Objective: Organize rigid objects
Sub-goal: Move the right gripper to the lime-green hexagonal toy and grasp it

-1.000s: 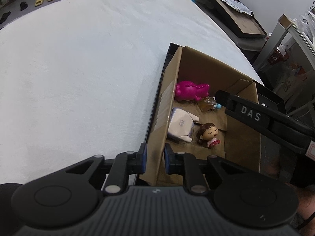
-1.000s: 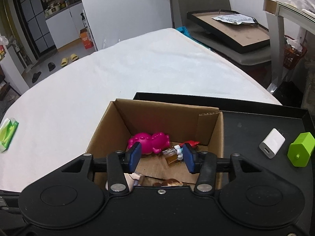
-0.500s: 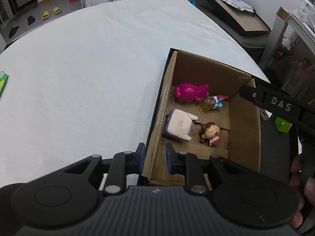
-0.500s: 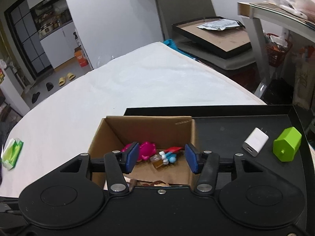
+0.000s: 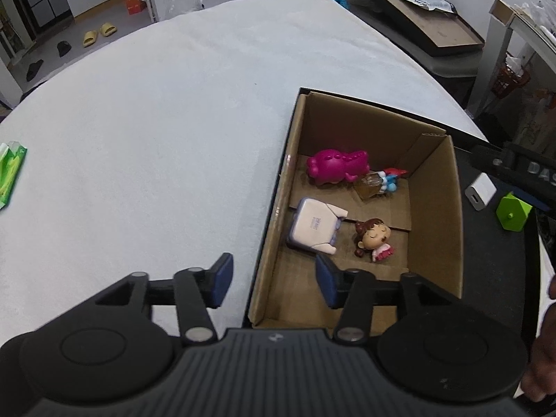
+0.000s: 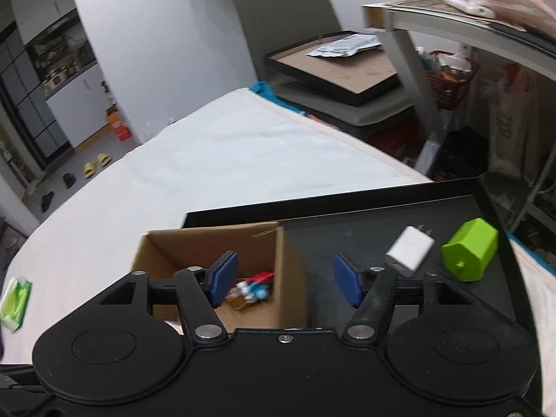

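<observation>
A: The left gripper [image 5: 272, 283] has let go of the cardboard box [image 5: 436, 187] wall, jaws spread wide now!
B: Box sits centre-right on the black tray [image 6: 347, 222]. Right gripper [image 6: 285, 279] gapes empty; white charger [image 6: 410, 246] and green block [image 6: 471, 248] wait right of centre.

Support surface: table covered with a white cloth [image 5: 146, 132]. Directly on the cloth: a black tray [image 6: 347, 222] at the right side, and a green tissue packet [image 5: 10, 173] near the left edge, well apart from the tray. On the tray: cardboard box [image 5: 438, 208], white charger [image 6: 410, 248], green hexagonal block [image 6: 469, 248]; charger just beside block.
</observation>
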The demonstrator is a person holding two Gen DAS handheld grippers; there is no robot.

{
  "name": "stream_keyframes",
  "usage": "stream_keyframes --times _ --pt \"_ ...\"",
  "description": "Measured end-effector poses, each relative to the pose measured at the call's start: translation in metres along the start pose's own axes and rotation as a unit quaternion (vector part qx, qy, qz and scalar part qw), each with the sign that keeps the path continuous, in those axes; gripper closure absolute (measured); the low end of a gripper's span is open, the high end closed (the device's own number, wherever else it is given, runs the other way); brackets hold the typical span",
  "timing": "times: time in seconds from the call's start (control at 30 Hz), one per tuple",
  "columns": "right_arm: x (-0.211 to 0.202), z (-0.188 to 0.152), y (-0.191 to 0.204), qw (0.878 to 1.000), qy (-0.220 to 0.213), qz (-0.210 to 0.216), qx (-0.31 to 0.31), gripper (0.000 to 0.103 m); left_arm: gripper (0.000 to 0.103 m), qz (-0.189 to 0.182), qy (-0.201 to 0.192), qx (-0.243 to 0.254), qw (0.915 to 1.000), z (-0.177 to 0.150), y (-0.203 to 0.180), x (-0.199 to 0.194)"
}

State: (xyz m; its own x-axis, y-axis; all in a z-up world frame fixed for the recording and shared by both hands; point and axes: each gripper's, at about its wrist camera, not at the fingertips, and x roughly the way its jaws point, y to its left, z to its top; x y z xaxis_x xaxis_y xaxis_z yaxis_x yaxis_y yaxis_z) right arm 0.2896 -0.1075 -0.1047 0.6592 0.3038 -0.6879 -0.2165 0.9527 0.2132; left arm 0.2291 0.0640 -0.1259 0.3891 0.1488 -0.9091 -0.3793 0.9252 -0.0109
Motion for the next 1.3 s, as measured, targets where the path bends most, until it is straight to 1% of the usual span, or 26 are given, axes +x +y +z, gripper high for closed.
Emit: stream_keyframes --times 0.03,0.1,0.2,0.3,0.33,0.53,0.8,0.87,0.93,1.1,1.3 --pt "0.000 0.000 -0.003 1.000 -0.002 -0.006 0.003 0.037 0.048 0.006 0.001 -0.004 1.0000 0.000 0.001 0.001" --pt "0.000 0.001 -0.011 1.000 -0.004 -0.015 0.015 0.032 0.046 0.013 0.004 -0.009 0.9999 0.001 0.002 0.001" --pt "0.002 0.001 -0.023 0.999 0.001 -0.029 0.038 0.029 0.034 0.023 0.000 -0.005 0.9997 0.002 0.001 0.001" --pt "0.003 0.001 -0.029 0.998 -0.004 -0.049 0.050 0.021 0.031 0.038 -0.003 -0.002 0.9993 0.002 -0.001 0.005" --pt "0.003 0.002 -0.031 0.997 -0.006 -0.054 0.052 0.020 0.031 0.041 -0.001 -0.001 0.9992 0.002 -0.002 0.007" --pt "0.009 0.003 -0.049 0.994 -0.002 -0.080 0.071 0.019 0.031 0.044 0.002 0.009 0.9990 0.004 -0.009 0.017" --pt "0.019 0.005 -0.084 0.984 -0.001 -0.113 0.141 0.019 0.031 0.060 0.004 0.016 0.9981 0.009 -0.017 0.025" --pt "0.022 0.004 -0.094 0.979 0.002 -0.110 0.170 0.019 0.031 0.062 0.003 0.018 0.9979 0.011 -0.020 0.028" --pt "0.024 0.005 -0.101 0.977 0.001 -0.104 0.186 0.019 0.031 0.066 0.002 0.020 0.9976 0.012 -0.023 0.030" --pt "0.028 0.004 -0.116 0.970 -0.003 -0.121 0.211 0.019 0.031 0.071 0.006 0.028 0.9971 0.016 -0.032 0.040" --pt "0.039 0.004 -0.140 0.959 0.010 -0.121 0.257 0.019 0.031 0.076 0.007 0.035 0.9965 0.025 -0.040 0.049"
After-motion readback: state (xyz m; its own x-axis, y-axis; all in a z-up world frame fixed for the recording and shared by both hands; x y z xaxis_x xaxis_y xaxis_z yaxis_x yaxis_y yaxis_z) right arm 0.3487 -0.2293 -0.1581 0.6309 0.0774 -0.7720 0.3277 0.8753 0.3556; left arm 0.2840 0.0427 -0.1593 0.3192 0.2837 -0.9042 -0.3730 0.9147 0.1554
